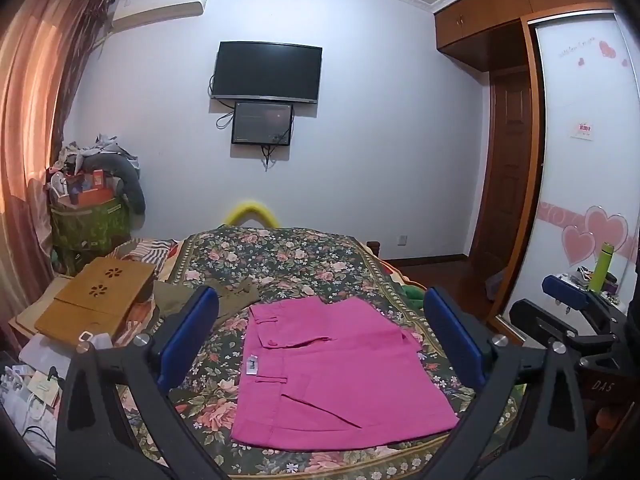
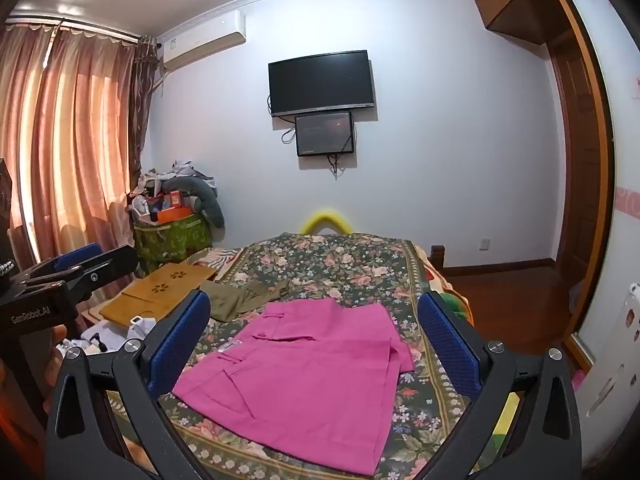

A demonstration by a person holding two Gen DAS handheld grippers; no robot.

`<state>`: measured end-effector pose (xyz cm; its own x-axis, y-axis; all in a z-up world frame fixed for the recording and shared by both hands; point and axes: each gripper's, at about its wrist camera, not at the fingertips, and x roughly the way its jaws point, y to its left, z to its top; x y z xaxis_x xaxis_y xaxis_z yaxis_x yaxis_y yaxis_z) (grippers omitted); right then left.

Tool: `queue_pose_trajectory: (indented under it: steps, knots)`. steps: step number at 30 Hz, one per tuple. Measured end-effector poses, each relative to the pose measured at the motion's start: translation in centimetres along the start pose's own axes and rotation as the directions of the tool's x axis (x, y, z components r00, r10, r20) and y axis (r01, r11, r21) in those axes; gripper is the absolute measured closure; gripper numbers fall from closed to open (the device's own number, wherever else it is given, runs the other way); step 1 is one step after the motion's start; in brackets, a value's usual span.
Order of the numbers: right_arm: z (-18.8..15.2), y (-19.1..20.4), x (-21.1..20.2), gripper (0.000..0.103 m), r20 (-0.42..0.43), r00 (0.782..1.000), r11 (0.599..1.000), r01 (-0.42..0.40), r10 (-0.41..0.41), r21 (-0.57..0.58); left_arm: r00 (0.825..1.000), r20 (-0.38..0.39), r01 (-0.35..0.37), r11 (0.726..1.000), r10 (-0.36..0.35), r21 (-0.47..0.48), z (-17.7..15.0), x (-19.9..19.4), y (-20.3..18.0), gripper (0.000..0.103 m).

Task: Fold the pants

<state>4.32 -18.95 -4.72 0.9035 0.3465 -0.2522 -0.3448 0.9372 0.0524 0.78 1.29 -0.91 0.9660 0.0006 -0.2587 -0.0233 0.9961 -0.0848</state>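
We find the pink pants [image 1: 340, 372] folded flat on the bed [image 1: 288, 256], white label showing, unreadable. Both tongs, left [image 1: 320, 340] and right [image 2: 314, 344], hang released above them. We read "GenRobot.AI" and "DA5" on the tool bodies.

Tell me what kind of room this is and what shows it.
A bedroom in a home, most likely. A bed with a flowered cover takes up the middle, pink pants lying on it. A television hangs on the far wall, and a wooden wardrobe stands on the right.
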Motion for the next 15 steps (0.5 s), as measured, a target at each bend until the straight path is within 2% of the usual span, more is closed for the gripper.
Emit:
queue_pose_trajectory:
  steps: [15]
  knots:
    - [0.26, -0.01, 0.31, 0.000, 0.004, 1.000, 1.000, -0.004, 0.004, -0.012, 1.000, -0.013, 0.001, 1.000, -0.001, -0.004, -0.24, 0.69, 0.12, 0.000]
